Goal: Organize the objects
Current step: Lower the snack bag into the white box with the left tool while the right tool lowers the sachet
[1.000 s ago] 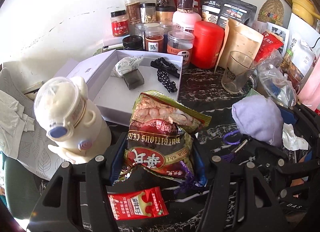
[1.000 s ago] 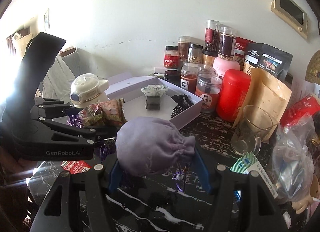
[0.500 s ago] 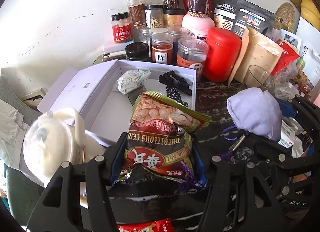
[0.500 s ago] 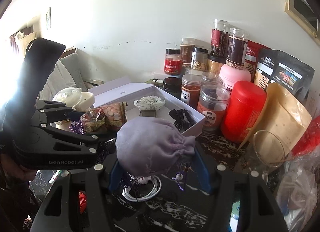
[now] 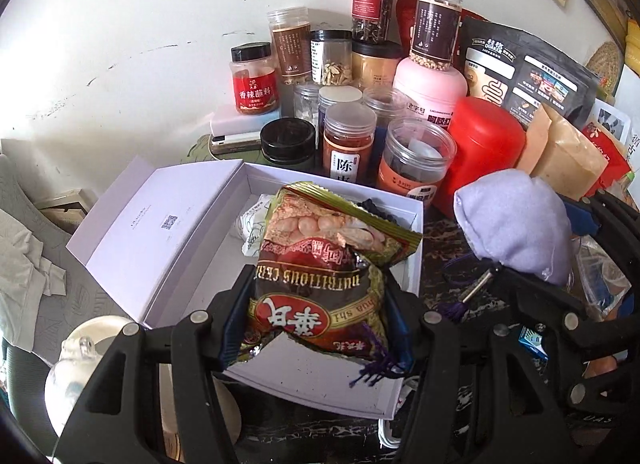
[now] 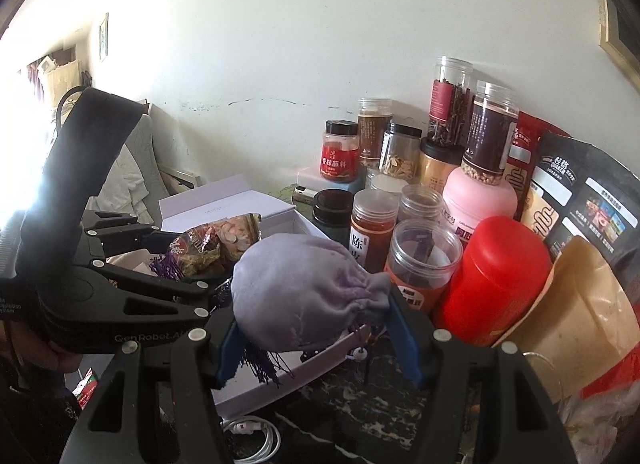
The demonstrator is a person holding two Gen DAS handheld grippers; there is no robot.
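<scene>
My left gripper (image 5: 316,328) is shut on a shiny snack bag (image 5: 324,264) and holds it over the open white box (image 5: 304,380). My right gripper (image 6: 320,340) is shut on a lilac drawstring pouch (image 6: 304,292) and holds it above the box's right edge (image 6: 280,384). The pouch also shows at the right in the left wrist view (image 5: 516,224). The snack bag and left gripper show at the left in the right wrist view (image 6: 216,244). A white wrapped item (image 5: 252,228) lies in the box, partly hidden by the bag.
Several jars (image 5: 348,144), a red canister (image 5: 484,152), a pink tub (image 5: 430,88) and food bags (image 5: 524,72) crowd the wall behind the box. A cream kettle (image 5: 80,368) stands at the lower left. A white cable (image 6: 256,436) lies on the dark marble table (image 6: 360,404).
Both grippers have moved forward toward the box with their loads. The snack bag is now over the box and the pouch over its right edge. The kettle has dropped to the lower left.
</scene>
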